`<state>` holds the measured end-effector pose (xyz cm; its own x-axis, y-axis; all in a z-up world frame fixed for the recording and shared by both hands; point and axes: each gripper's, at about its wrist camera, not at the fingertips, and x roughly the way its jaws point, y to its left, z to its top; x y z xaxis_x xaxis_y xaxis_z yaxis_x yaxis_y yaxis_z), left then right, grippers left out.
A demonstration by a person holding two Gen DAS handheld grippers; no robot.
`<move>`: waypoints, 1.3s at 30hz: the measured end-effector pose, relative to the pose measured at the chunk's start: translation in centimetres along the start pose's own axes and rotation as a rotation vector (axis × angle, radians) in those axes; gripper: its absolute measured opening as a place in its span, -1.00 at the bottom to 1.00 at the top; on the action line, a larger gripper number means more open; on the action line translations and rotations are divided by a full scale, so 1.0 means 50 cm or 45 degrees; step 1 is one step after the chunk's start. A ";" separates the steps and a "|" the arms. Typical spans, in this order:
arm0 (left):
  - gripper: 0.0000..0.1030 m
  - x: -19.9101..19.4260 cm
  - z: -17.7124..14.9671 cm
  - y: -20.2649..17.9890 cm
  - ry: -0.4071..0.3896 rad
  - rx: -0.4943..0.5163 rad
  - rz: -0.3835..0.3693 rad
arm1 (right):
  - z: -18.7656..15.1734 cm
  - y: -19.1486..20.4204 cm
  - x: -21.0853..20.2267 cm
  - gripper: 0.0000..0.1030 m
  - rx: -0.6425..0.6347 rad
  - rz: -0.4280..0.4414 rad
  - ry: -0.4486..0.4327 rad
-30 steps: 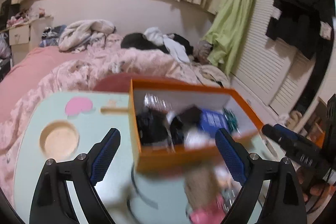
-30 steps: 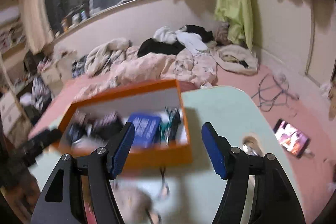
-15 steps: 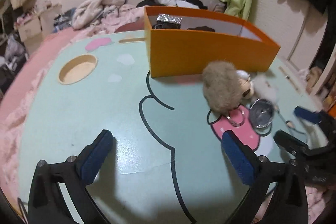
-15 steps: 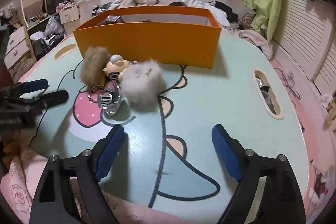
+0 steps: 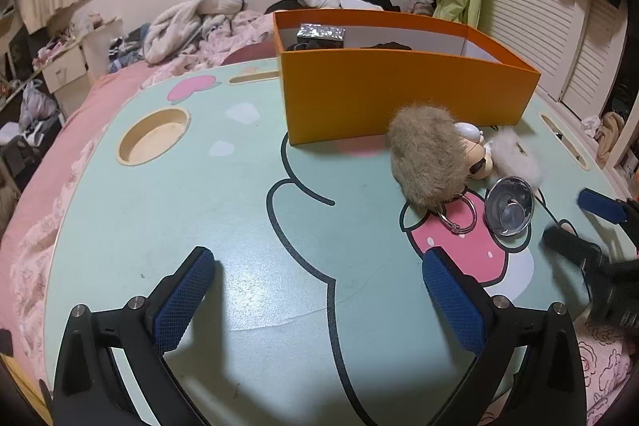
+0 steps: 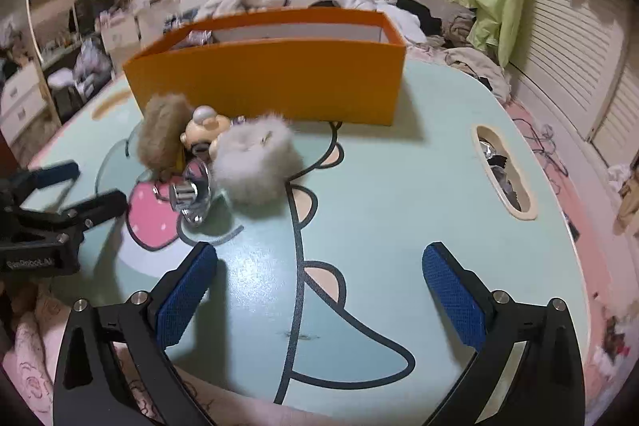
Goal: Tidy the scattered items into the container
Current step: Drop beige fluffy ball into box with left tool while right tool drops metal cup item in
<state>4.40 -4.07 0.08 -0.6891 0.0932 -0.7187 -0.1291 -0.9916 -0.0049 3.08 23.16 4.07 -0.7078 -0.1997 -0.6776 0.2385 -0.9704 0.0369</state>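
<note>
**Loose trinkets wait in front of the orange box**

The left hand-held gripper [image 5: 315,300] stands wide open and empty over bare surface [image 5: 223,210]. The right hand-held gripper [image 6: 319,300] is also empty, its jaws closing a little with nothing between them.

The scattered items lie in a tight cluster just in front of the orange box [image 5: 399,94]: a brown fur pom-pom [image 5: 427,156] with key rings [image 5: 459,216], a small figure charm [image 5: 475,154], a white fur pom-pom [image 6: 255,162] and a shiny metal piece [image 5: 509,212]. The box already holds a few things.

To do the pick well, I would take one item at a time from the cluster's near edge, closing on the fur body rather than the slippery rings, then lift clear over the box's near wall.

The items touch one another, so a careless grip could drag neighbours along. The two grippers sit near each other beside the cluster and could collide. A cup recess [image 5: 153,140] lies far left, well apart.
</note>
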 end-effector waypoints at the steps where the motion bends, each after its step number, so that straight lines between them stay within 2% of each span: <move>1: 1.00 0.000 0.000 0.000 0.000 0.000 0.000 | 0.001 0.006 -0.007 0.41 0.001 0.017 -0.025; 3: 1.00 -0.001 0.000 0.001 -0.001 0.000 0.002 | 0.009 0.023 -0.018 0.29 -0.040 0.085 -0.067; 5: 1.00 0.000 0.000 0.001 -0.001 0.001 0.000 | 0.019 0.045 -0.018 0.09 -0.088 0.134 -0.077; 9: 1.00 -0.001 0.000 0.001 -0.001 0.000 0.000 | 0.049 0.094 -0.009 -0.04 -0.151 0.270 -0.052; 12: 1.00 -0.001 0.000 0.001 -0.002 0.001 0.002 | 0.052 0.124 0.014 -0.14 -0.209 0.247 0.001; 13: 0.99 -0.001 -0.001 0.003 -0.005 -0.004 0.013 | 0.054 0.133 0.033 -0.39 -0.212 0.241 0.056; 16: 0.99 -0.003 0.001 0.011 -0.012 -0.025 0.008 | 0.054 0.119 0.046 -0.38 -0.155 0.298 0.075; 19: 0.99 -0.008 0.003 0.017 -0.025 -0.044 -0.025 | 0.038 0.102 0.032 -0.39 -0.109 0.377 0.032; 22: 0.99 -0.022 0.015 0.026 -0.060 -0.087 -0.090 | 0.024 0.080 -0.008 -0.39 -0.046 0.430 -0.100; 25: 0.97 -0.033 0.046 0.019 -0.116 -0.111 -0.207 | 0.014 0.055 -0.038 -0.39 0.036 0.408 -0.221; 28: 0.76 -0.020 0.085 -0.017 -0.114 -0.074 -0.272 | 0.011 0.035 -0.037 -0.39 0.127 0.366 -0.235; 30: 0.49 0.002 0.104 -0.042 -0.090 -0.039 -0.280 | 0.010 0.025 -0.032 -0.39 0.166 0.372 -0.223; 32: 0.31 0.025 0.118 -0.052 -0.052 -0.060 -0.319 | 0.014 0.023 -0.030 -0.39 0.177 0.377 -0.214; 35: -0.22 0.055 0.120 -0.039 -0.011 -0.156 -0.396 | 0.018 0.027 -0.032 -0.39 0.170 0.375 -0.214; 36: -0.48 0.060 0.115 -0.034 0.003 -0.178 -0.396 | 0.018 0.030 -0.031 -0.39 0.166 0.373 -0.214; 39: -0.53 0.064 0.094 -0.017 0.002 -0.205 -0.394 | 0.012 0.021 -0.038 -0.39 0.167 0.376 -0.208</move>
<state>-1.04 -2.52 1.05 -0.6340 0.3916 -0.6669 -0.2173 -0.9178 -0.3323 4.28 22.42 5.82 -0.7203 -0.4831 -0.4978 0.3691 -0.8745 0.3147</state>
